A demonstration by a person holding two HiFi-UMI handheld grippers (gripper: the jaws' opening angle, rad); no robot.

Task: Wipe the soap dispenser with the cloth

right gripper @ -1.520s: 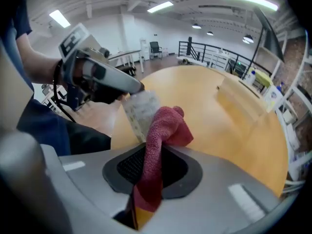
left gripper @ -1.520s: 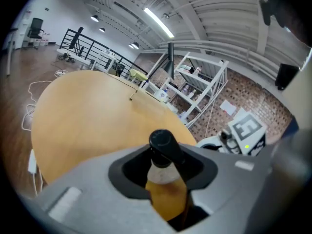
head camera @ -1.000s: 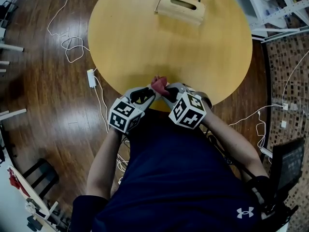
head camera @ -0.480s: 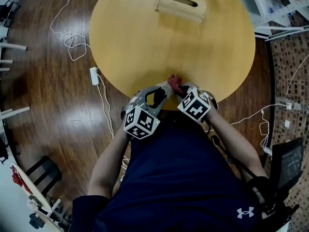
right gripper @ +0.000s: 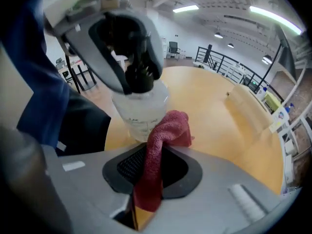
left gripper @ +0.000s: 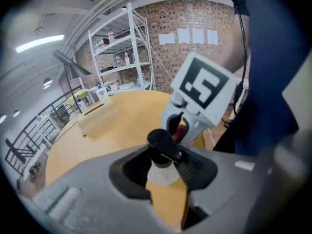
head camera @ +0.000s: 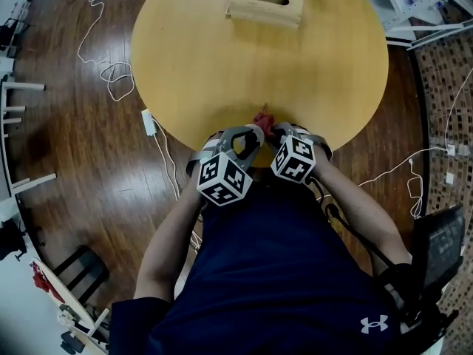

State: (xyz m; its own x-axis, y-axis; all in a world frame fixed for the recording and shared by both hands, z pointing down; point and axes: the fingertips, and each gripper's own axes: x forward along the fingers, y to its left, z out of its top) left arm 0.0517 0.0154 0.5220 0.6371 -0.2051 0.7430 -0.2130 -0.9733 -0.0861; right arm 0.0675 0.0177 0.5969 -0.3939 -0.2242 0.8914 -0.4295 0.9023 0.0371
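Observation:
A clear soap dispenser [right gripper: 140,108] with a black pump [left gripper: 163,143] hangs over the near edge of the round wooden table [head camera: 222,65]. My left gripper [left gripper: 163,168] is shut on its neck, just below the pump. My right gripper [right gripper: 151,167] is shut on a red cloth [right gripper: 163,135], whose bunched end rests against the side of the bottle. In the head view the two grippers meet at the table's near edge, left gripper [head camera: 247,135] beside right gripper [head camera: 277,130], with the cloth [head camera: 261,118] showing between them. The bottle itself is hidden there.
A wooden box with a handle slot [head camera: 264,4] stands at the table's far side. White cables [head camera: 111,80] and a power strip [head camera: 150,122] lie on the wooden floor at left. A laptop [head camera: 436,250] sits at the lower right.
My left gripper has shifted right and rolled, so its marker cube faces a new way. My right gripper has sunk toward the table edge. The cloth stays by the bottle.

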